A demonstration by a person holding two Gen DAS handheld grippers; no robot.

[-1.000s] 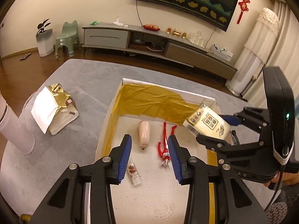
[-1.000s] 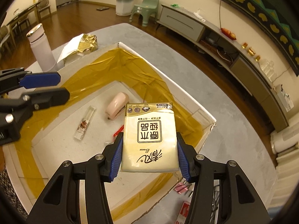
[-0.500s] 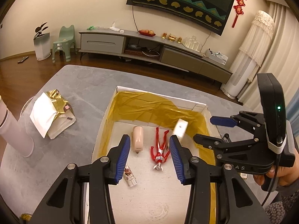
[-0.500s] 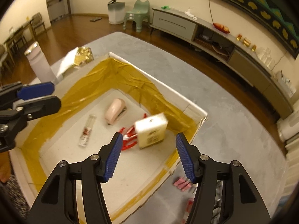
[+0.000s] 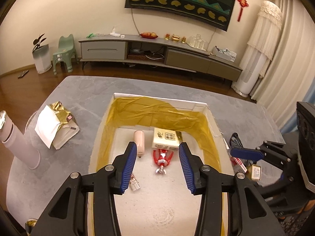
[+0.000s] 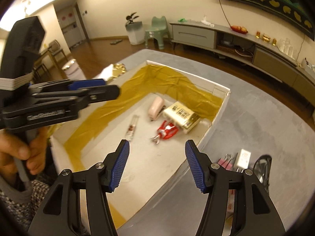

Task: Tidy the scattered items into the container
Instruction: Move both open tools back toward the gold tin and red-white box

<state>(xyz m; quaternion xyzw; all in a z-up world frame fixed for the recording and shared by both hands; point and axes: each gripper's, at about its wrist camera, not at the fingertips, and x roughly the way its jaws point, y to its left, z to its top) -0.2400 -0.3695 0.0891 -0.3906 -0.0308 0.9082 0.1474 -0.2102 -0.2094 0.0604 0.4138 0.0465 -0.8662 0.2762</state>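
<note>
Your right hand-held gripper (image 6: 156,164), which clamped the tissue pack (image 5: 167,141) a second ago, now hangs spread and empty, your left hand-held gripper (image 5: 157,166) likewise apart, and the pack lies in the box (image 5: 160,96) across the red figure's (image 5: 162,158) legs, toward the far wall.

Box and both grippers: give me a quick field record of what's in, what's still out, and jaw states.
container: white box, yellow film lining
inside: tissue pack, red figure, pink stapler, clear tube
tissue pack: lying on the figure's legs
outside, right of box: pink binder clips, small white box
left gripper: open, empty
right gripper: open, empty
</note>
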